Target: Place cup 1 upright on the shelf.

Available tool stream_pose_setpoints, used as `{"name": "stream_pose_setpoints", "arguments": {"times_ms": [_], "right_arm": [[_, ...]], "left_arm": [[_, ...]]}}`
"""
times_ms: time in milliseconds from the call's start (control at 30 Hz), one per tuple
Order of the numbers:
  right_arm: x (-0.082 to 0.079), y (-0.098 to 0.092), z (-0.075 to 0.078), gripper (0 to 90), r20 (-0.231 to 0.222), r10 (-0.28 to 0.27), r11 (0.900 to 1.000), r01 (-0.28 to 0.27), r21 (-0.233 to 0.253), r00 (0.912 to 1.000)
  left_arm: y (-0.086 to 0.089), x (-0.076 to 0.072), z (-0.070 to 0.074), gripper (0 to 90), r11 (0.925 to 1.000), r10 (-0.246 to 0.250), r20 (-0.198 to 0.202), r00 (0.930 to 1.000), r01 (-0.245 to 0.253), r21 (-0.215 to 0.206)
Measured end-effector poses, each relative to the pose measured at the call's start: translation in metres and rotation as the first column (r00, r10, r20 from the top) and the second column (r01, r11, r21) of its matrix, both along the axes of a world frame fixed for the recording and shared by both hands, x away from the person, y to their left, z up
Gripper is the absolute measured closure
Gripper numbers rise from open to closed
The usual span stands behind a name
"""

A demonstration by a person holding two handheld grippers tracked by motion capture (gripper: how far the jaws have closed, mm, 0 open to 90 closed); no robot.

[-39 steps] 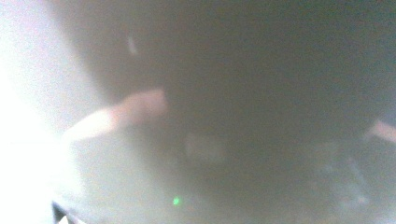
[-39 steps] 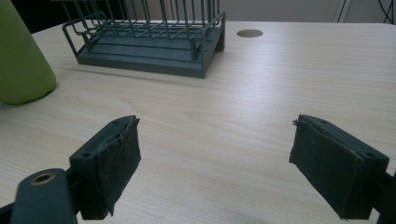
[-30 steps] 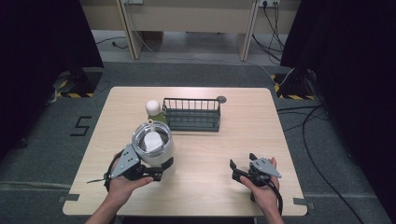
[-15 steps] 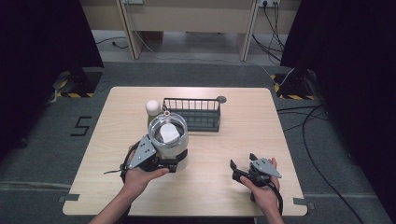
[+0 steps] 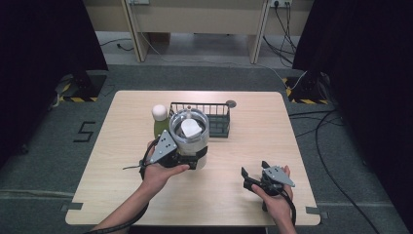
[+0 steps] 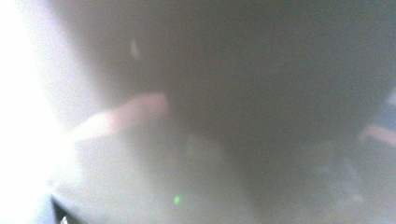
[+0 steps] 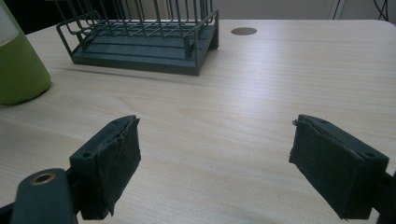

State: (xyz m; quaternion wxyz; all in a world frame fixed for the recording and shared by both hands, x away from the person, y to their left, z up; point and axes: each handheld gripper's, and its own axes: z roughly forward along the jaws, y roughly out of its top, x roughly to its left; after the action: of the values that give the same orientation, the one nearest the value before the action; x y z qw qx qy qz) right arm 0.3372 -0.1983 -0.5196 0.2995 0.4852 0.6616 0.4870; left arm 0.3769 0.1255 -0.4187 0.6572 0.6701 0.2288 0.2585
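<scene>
**Clear cup held up near the rack**

High view: the left gripper (image 5: pixel 187 158) is gripping a clear round plastic cup (image 5: pixel 189 130) holding a white lump (image 5: pixel 191 129), just before the dark wire rack (image 5: pixel 214 117).

Right gripper view: the right gripper (image 7: pixel 215 161) is resting with jaws wide apart over the wooden table (image 7: pixel 261 88).

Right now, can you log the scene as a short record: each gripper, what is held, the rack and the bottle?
left gripper: shut on the clear jar, carried above the table
clear jar: upright, a white piece inside, in front of the rack
right gripper: fingers wide apart, empty, low over the table
wire rack: dark, at the table's far middle
green bottle: white cap, upright, left of the rack
</scene>
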Motion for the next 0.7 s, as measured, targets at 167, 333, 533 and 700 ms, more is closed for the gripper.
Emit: {"name": "stream_pose_setpoints", "arguments": {"times_ms": [167, 333, 533, 700], "right_arm": [[0.0, -0.001, 0.0, 15.5, 0.0, -0.003, 1.0, 0.003, 0.001, 1.0], [-0.001, -0.002, -0.001, 15.5, -0.001, -0.006, 1.0, 0.006, 0.004, 1.0], [0.0, -0.002, -0.001, 15.5, -0.001, -0.007, 1.0, 0.007, 0.004, 1.0], [0.0, -0.003, -0.001, 15.5, -0.002, -0.008, 1.0, 0.008, 0.007, 1.0]], "left_arm": [[-0.007, 0.009, 0.002, 9.1, 1.0, -0.001, 0.0, 1.0, 0.001, 0.006], [-0.014, 0.019, 0.004, 9.1, 0.9999, 0.009, -0.002, 1.0, -0.008, 0.011], [-0.022, 0.032, 0.009, 9.1, 0.9997, 0.013, 0.0, 0.9999, -0.013, 0.022], [-0.029, 0.04, 0.011, 9.1, 0.9998, 0.01, -0.002, 0.9999, -0.01, 0.019]]}}
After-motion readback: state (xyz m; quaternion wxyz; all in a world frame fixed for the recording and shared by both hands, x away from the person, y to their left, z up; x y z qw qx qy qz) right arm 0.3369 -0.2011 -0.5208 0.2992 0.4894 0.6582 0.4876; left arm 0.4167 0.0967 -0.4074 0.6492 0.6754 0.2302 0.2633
